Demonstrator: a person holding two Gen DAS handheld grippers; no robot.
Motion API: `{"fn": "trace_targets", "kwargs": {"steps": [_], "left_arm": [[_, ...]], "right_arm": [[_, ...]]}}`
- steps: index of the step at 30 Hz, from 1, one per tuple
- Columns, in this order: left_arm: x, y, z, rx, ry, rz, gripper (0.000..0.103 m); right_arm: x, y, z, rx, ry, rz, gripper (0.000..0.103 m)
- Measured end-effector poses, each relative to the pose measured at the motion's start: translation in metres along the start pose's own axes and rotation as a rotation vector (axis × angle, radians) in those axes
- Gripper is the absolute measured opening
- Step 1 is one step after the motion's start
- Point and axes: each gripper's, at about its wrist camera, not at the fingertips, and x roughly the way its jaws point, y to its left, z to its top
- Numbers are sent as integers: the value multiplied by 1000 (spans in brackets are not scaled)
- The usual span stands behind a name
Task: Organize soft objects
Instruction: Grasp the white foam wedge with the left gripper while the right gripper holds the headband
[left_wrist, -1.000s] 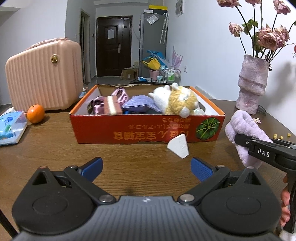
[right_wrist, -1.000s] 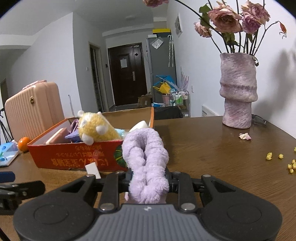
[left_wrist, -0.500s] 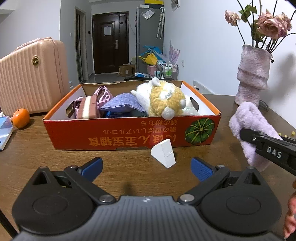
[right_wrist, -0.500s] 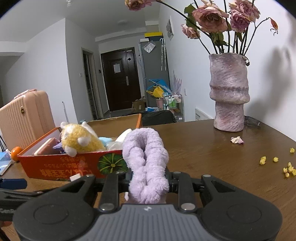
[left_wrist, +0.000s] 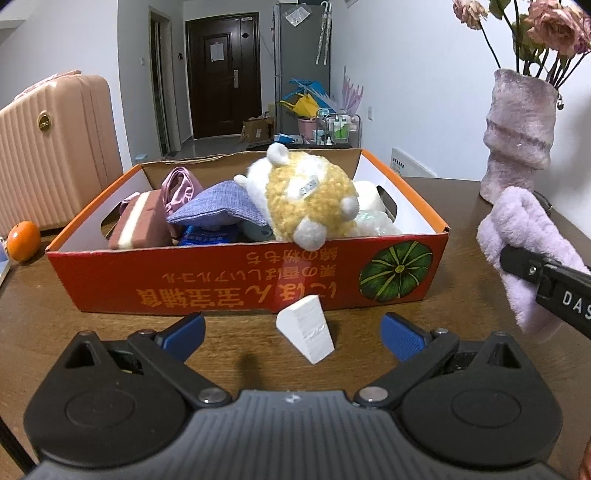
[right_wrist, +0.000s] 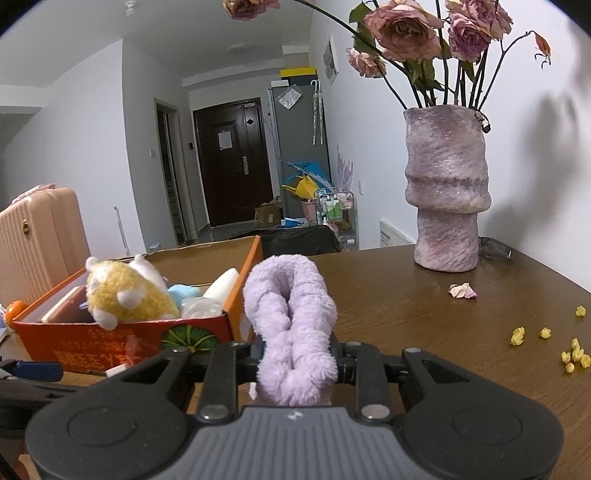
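**Purple cloth in the right claw, beside the box**

The fluffy purple cloth (right_wrist: 291, 325) is folded and clamped between the fingers of the right claw (right_wrist: 295, 363), above the bench (right_wrist: 424, 314), just beside the right end of the red box (left_wrist: 229, 280). The box holds a yellow plush toy (left_wrist: 310, 199) and a blue cushion (left_wrist: 218, 206). The left claw (left_wrist: 291, 332) stands released, with a white wedge (left_wrist: 306, 332) between its fingers. A vase (right_wrist: 445, 184) stands further back.

Light: we are seeing even, cool indoor light.
Shadows: flower shadows are falling on the wall (right_wrist: 554, 155).
Glare: the table (right_wrist: 424, 317) is gleaming softly.
Edges: fisheye is bending and darkening corners.
Focus: we are finding both views sharp.
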Motion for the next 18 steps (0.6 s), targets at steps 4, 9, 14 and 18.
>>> {"fn": "trace_targets", "kwargs": {"steps": [4,9,14,18], "left_arm": [[10,-5,4,0,8,15,103],[22,-5,9,-17,17,23,101],[30,-4,11,-25,36,22,88],[35,-2,11,-32,56,11,72]], "right_arm": [[6,-4,2,-2,-2,-4,26],[11,-6,5,-8,-2,-5,26],[13,-6,5,-12,1,-4,26],[14,-5,4,-13,1,-4,26]]}}
